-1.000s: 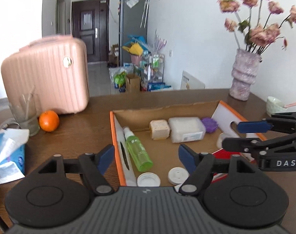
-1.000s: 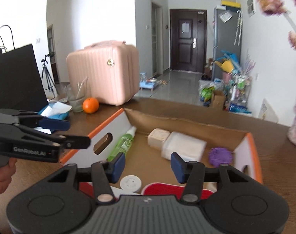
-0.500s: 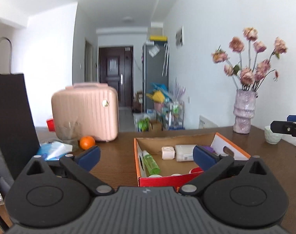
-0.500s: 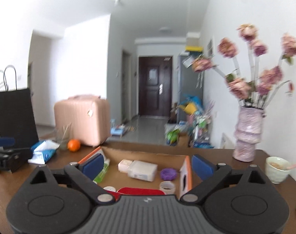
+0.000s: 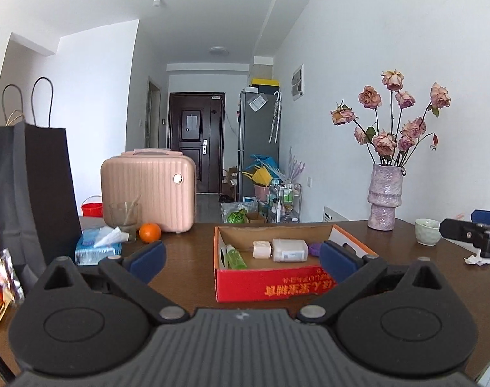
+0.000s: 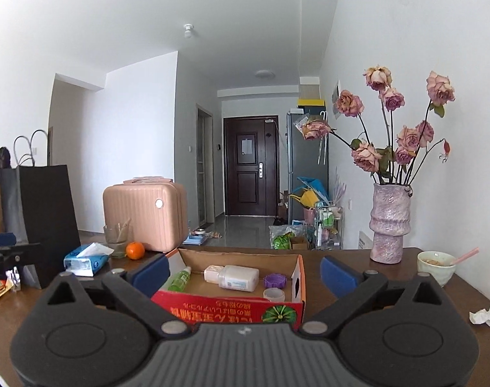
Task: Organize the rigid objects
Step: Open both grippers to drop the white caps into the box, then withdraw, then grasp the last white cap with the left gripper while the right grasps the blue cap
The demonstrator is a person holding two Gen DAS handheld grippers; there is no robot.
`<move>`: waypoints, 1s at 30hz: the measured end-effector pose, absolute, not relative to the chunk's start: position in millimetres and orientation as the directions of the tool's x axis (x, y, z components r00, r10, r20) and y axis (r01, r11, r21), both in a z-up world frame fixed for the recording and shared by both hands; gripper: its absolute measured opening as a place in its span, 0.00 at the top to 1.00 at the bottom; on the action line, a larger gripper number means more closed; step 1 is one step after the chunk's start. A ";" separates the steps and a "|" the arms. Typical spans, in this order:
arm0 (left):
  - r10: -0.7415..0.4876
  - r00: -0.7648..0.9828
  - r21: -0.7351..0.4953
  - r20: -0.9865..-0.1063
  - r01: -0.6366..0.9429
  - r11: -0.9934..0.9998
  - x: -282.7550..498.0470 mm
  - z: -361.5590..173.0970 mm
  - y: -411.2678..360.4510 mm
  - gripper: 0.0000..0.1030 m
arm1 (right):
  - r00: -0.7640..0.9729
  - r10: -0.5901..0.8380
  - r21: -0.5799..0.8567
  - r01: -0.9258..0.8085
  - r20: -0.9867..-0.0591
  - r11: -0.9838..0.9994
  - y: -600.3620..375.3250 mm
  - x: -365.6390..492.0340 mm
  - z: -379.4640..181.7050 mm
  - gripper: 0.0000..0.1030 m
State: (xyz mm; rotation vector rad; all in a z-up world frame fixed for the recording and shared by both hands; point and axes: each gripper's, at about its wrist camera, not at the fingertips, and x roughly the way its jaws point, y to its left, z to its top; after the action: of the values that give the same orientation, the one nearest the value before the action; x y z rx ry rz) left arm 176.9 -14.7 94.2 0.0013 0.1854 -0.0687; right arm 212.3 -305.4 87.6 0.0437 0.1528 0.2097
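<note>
A red and orange cardboard box (image 5: 270, 282) (image 6: 225, 310) stands on the brown table. It holds a green spray bottle (image 5: 235, 257) (image 6: 180, 279), a beige block (image 5: 261, 249), a white plastic container (image 5: 290, 250) (image 6: 237, 278), a purple lid (image 6: 274, 280) and a small cup (image 6: 274, 294). My left gripper (image 5: 241, 258) is open and empty, held back from the box's near side. My right gripper (image 6: 243, 272) is open and empty, also short of the box. The right gripper's tip shows at the right edge of the left wrist view (image 5: 470, 230).
A pink case (image 5: 148, 190), a glass (image 5: 123, 217), an orange (image 5: 150, 232), a tissue pack (image 5: 98, 245) and a black paper bag (image 5: 29, 193) stand at the left. A vase of roses (image 6: 390, 222), a bowl (image 6: 436, 266) and crumpled paper (image 6: 488, 314) are at the right.
Both grippers have pulled back and up from over the box and have opened wider. The box now shows whole, farther away, with its red front wall facing me.
</note>
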 end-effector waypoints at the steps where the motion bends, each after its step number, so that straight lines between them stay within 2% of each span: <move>1: -0.061 0.980 0.004 -0.188 0.063 0.998 168.1 89.3 -15.2 0.00 | 0.966 0.212 0.053 -0.206 -0.146 0.977 -304.2 203.4 84.0 0.01; 5: -0.054 0.978 0.059 -0.202 0.067 0.996 132.7 68.9 -18.7 0.00 | 0.955 0.240 0.062 -0.233 -0.176 0.971 -303.9 170.0 64.6 0.01; 11: -0.091 0.958 -0.002 -0.273 0.094 0.996 81.5 45.3 -10.4 0.00 | 0.943 0.253 0.094 -0.238 -0.218 0.967 -305.7 115.4 33.0 0.01; 14: -0.114 0.944 0.016 -0.310 0.125 0.992 74.8 37.4 -17.0 0.00 | 0.930 0.267 0.118 -0.244 -0.252 0.963 -306.1 99.3 16.6 0.01; 17: -0.102 0.941 0.028 -0.323 0.117 0.993 82.8 32.3 -22.1 0.00 | 0.921 0.264 0.112 -0.241 -0.286 0.964 -302.9 101.1 4.7 0.01; 21: -0.109 0.916 -0.001 -0.385 0.118 0.993 106.3 20.5 -26.8 0.00 | 0.914 0.254 0.088 -0.238 -0.317 0.967 -300.2 111.8 -4.7 0.01; 30: -0.127 0.868 0.019 -0.481 0.155 0.988 176.7 0.2 -54.0 0.00 | 0.887 0.234 0.120 -0.202 -0.397 0.972 -312.7 158.5 -23.5 0.03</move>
State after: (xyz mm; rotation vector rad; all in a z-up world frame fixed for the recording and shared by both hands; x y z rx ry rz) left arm 176.7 -54.0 0.2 0.0573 0.4990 -0.1474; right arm 158.5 -312.7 -23.5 0.0764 0.4220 0.2270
